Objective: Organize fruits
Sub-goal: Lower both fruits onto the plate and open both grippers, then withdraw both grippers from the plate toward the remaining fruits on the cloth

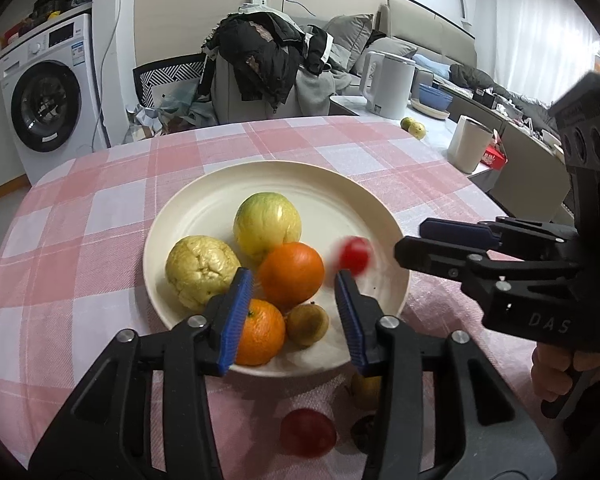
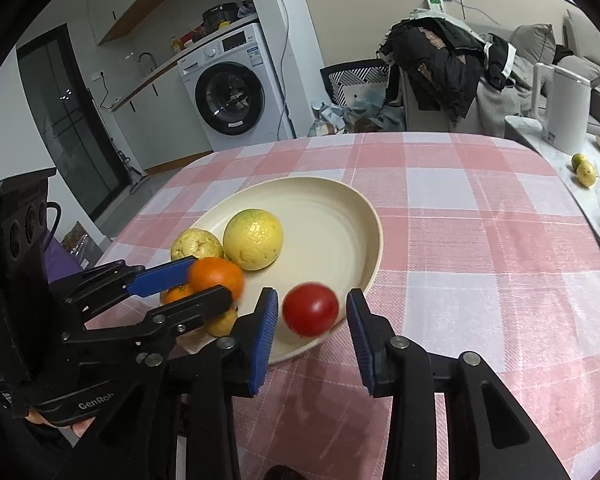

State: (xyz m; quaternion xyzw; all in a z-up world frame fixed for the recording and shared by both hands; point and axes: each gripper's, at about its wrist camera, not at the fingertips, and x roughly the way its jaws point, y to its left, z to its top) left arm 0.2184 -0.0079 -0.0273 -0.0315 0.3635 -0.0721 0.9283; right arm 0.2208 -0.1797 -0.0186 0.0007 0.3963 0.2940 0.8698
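A cream plate (image 1: pixel 332 200) (image 2: pixel 332 232) sits on the pink checked tablecloth. It holds a yellow-green citrus (image 1: pixel 266 224), a bumpy pale fruit (image 1: pixel 200 270), two oranges (image 1: pixel 291 274) (image 1: pixel 260 332) and a small brownish fruit (image 1: pixel 306 324). My left gripper (image 1: pixel 292 280) (image 2: pixel 210 280) is open around the upper orange, with gaps at both pads. A blurred red tomato (image 2: pixel 310 310) (image 1: pixel 354 256) hangs over the plate's near rim between the pads of my open right gripper (image 2: pixel 311 304) (image 1: pixel 410 237), touching neither. A red fruit (image 1: pixel 308 432), a yellowish one (image 1: pixel 366 392) and a dark one (image 1: pixel 362 430) lie on the cloth.
A white kettle (image 1: pixel 388 84), a pale cup (image 1: pixel 468 144) and two small citrus (image 1: pixel 414 126) stand on the side counter to the right. Behind the table are a chair piled with clothes (image 1: pixel 268 60) and a washing machine (image 1: pixel 48 100). A hand (image 1: pixel 552 368) holds the right gripper.
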